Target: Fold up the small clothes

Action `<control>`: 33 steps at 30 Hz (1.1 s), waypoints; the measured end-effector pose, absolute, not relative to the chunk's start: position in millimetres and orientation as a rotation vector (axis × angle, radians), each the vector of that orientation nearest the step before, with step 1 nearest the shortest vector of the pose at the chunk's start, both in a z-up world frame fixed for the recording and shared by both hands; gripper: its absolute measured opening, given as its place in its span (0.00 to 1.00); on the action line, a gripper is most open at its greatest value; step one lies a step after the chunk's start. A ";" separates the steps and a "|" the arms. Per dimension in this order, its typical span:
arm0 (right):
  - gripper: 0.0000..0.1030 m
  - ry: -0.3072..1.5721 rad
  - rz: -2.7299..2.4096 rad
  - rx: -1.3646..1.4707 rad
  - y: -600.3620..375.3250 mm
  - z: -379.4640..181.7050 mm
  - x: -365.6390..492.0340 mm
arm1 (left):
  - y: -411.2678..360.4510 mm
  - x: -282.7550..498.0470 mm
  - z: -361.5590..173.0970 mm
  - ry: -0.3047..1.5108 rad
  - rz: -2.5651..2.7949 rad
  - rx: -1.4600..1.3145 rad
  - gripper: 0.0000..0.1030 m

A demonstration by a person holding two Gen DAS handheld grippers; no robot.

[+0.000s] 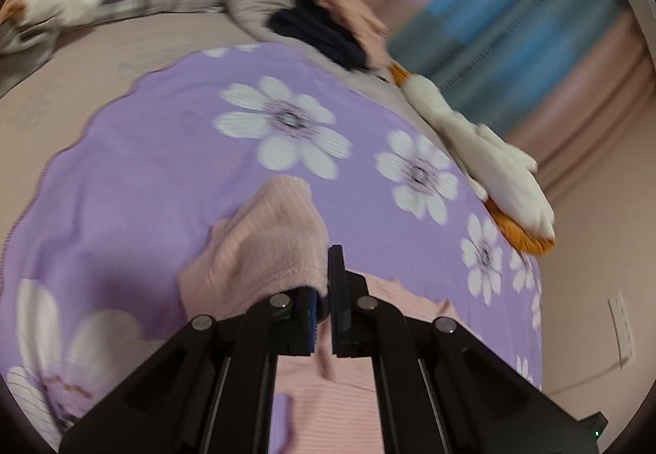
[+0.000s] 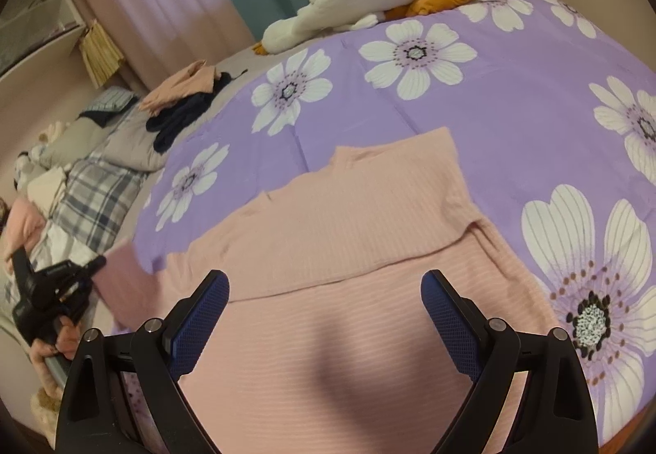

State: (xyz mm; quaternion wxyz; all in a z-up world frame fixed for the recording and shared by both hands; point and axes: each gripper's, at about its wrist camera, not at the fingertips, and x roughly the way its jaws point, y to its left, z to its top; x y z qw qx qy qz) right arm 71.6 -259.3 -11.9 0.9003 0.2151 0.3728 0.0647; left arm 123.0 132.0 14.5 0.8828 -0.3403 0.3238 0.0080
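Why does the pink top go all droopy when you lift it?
The pink top is probably soft, thin knit: its sleeve sags around the left gripper. It likely slides easily, lying loose on the blanket. Probably light too.

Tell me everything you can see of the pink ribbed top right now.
The pink ribbed knit top lies on the purple floral bedspread, body spread flat, with its right sleeve folded across the chest. The left hand-held gripper is shut on the other sleeve, lifting it off the spread. The right hand-held gripper hovers open over the lower body, touching nothing visible.
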 end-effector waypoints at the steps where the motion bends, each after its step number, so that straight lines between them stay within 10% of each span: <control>1: 0.91 0.769 0.131 0.450 -262.0 -12.5 70.9 | 124.2 125.4 15.8 0.681 -0.001 -0.698 0.01; 27: 0.91 0.802 0.077 0.501 -296.5 -35.1 71.1 | -2.6 174.7 -88.1 1.019 -0.112 -0.469 0.02; 33: 0.91 0.830 0.081 0.484 -293.2 -40.0 74.3 | 1.6 170.4 -78.7 1.040 -0.147 -0.469 0.17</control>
